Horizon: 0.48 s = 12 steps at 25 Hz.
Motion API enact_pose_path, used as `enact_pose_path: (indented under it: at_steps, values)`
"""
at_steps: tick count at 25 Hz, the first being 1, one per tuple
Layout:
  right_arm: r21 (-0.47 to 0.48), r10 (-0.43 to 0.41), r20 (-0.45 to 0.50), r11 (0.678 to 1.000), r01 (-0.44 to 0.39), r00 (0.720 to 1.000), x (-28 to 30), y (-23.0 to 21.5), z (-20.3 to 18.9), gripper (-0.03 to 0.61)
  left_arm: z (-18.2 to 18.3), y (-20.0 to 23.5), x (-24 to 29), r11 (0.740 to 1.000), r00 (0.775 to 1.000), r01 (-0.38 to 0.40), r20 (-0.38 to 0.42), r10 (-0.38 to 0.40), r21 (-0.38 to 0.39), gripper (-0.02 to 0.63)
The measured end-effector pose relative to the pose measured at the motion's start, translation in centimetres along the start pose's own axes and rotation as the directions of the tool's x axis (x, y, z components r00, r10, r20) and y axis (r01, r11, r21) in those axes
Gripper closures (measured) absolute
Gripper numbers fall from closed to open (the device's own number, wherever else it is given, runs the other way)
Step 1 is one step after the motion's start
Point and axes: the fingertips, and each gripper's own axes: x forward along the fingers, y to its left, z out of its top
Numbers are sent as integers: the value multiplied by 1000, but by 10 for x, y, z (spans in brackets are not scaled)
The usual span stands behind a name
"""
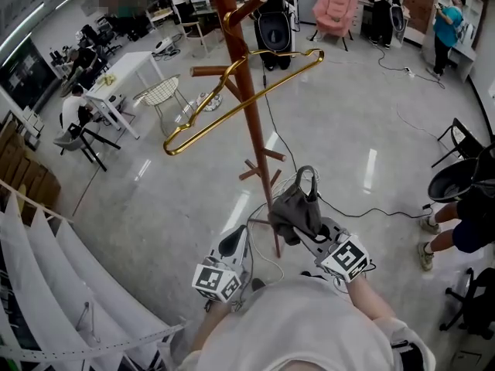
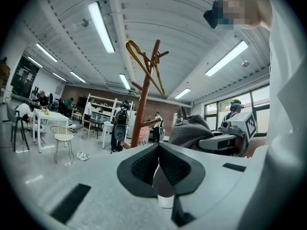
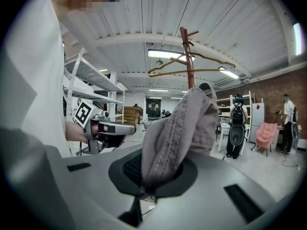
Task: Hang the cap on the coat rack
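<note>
A grey cap (image 1: 298, 207) hangs bunched from my right gripper (image 1: 309, 234), which is shut on its edge. In the right gripper view the cap (image 3: 177, 133) rises out of the jaws (image 3: 153, 174) and hides the pads. The brown coat rack (image 1: 246, 107) stands just beyond both grippers, with a gold hanger (image 1: 232, 103) on one of its upper pegs. My left gripper (image 1: 232, 244) is beside the right one, left of the cap, and its pads (image 2: 144, 164) meet with nothing between them. The left gripper view shows the rack (image 2: 143, 109) ahead and the cap (image 2: 192, 131) to the right.
Short pegs (image 1: 263, 165) stick out low on the rack. Cables (image 1: 363, 211) run across the shiny floor. A white slatted rack (image 1: 46, 277) fills the lower left. A black chair (image 1: 456, 180) and a person's legs (image 1: 456, 234) are at the right, and a white table (image 1: 124, 72) with seated people at the far left.
</note>
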Motion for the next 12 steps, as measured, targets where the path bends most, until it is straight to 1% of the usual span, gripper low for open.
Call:
enact_pose_path:
  at_steps: [3, 7, 9, 12]
  values:
    - [-12, 38, -7, 999, -38, 999, 11, -6, 6, 563, 1, 10, 0, 1000, 1000, -1, -1, 1, -4, 604]
    - [-54, 141, -31, 988, -142, 990, 21, -17, 5, 563, 1, 15, -1, 1000, 1000, -4, -2, 4, -10, 604]
    - [-73, 182, -58, 980, -186, 982, 25, -25, 1, 563, 1, 16, -2, 1000, 1000, -7, -2, 7, -11, 604]
    - [-101, 222, -119, 967, -234, 968, 29, -38, -8, 563, -2, 18, -5, 1000, 1000, -16, -4, 16, -12, 604]
